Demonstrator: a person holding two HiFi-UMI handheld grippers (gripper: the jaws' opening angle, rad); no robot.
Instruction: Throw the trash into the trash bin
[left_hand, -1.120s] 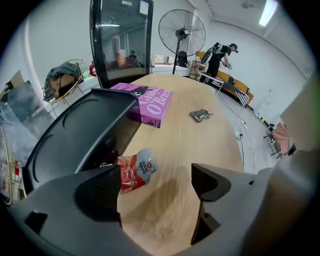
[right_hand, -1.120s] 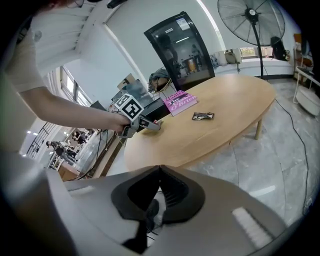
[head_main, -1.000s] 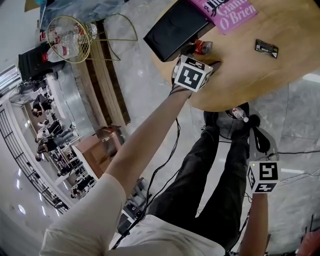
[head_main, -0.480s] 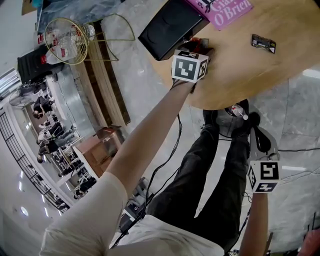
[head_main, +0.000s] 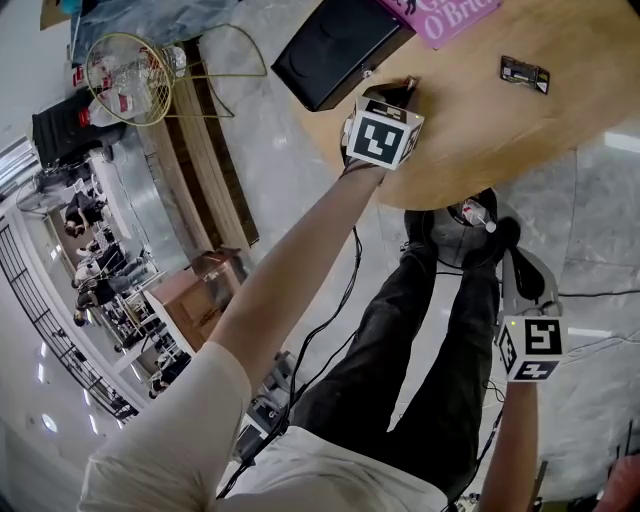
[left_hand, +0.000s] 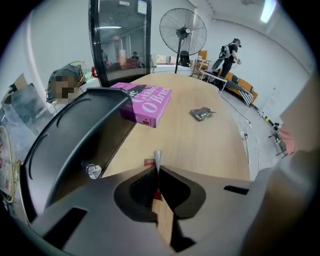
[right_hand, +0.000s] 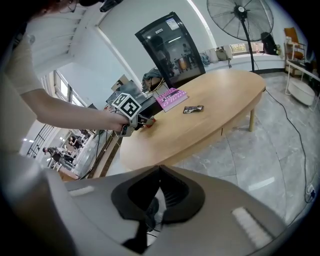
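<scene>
Left gripper view: left gripper just closed, pinching wrapper; silver end points forward.

Wooden table bears a pink book, black bin, small wrapper — right gripper hangs low.

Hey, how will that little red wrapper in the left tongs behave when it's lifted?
Probably floppy and light: the red wrapper looks like thin foil. It may slip, since the left tongs have just closed on only its edge.

L arm stretched fwd, left gripper jaws just closed, pinching red wrapper; right gripper shut, empty, low by leg.
</scene>
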